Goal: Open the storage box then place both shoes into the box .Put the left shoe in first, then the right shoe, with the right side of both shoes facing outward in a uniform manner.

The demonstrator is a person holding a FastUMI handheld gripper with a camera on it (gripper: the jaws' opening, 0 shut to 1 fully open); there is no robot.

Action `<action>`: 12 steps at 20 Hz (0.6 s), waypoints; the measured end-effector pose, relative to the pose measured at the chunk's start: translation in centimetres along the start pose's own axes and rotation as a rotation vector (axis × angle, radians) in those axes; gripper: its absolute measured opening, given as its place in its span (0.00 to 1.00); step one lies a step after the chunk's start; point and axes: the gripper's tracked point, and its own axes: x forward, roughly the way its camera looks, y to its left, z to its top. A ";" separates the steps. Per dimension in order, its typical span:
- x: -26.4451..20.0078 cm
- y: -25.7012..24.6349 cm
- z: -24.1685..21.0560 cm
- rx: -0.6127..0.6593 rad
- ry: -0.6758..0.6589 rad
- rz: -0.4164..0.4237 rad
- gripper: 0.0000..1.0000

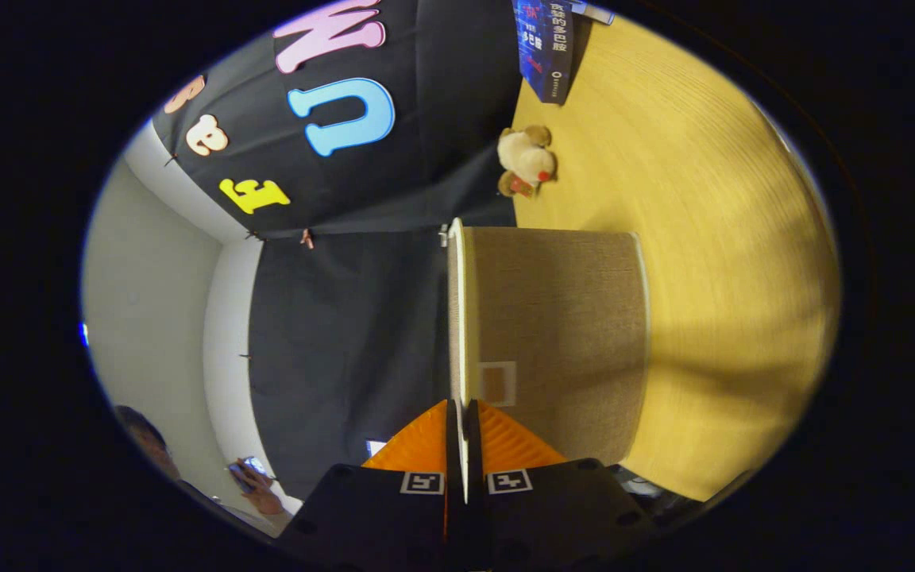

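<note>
So the view is rolled sideways here, and the hand-held gripper (464, 445) has its two fingers nearly together, pinched onto the thin pale edge of the storage box lid (459, 318), which runs straight out from between the fingertips. Both ridged pads look pressed against that edge, one on each side. The storage box (561, 334) itself sits right ahead of the fingers and just to one side of the lid edge; it's a boxy thing covered in a coarse beige-brown woven fabric, kind of linen-looking, with lighter trim along its borders and a small square label window (497, 384) on the face nearest the fingertips. Can't read anything in that window. The box rests on a desk (712, 238) with a smooth yellowish wood-grain top. Beyond the box, well apart from it, a little plush toy (527, 161) in cream and brown fuzz sits where the desk meets the black cloth wall, and farther along there's a blue book (545, 48) with printed writing on the cover, too small and skewed for me to make out reliably. Off behind the gripper body, a person (148, 449) is holding a phone (245, 470) in one hand.
</note>
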 end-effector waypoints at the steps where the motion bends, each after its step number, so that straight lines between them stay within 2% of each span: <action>1: 0.1 1.1 0.1 -0.013 -0.011 0.018 0.05; 7: 3.3 9.0 -0.3 -0.093 -0.016 0.124 0.05; 12: 8.1 12.2 -1.0 -0.196 0.005 0.111 0.05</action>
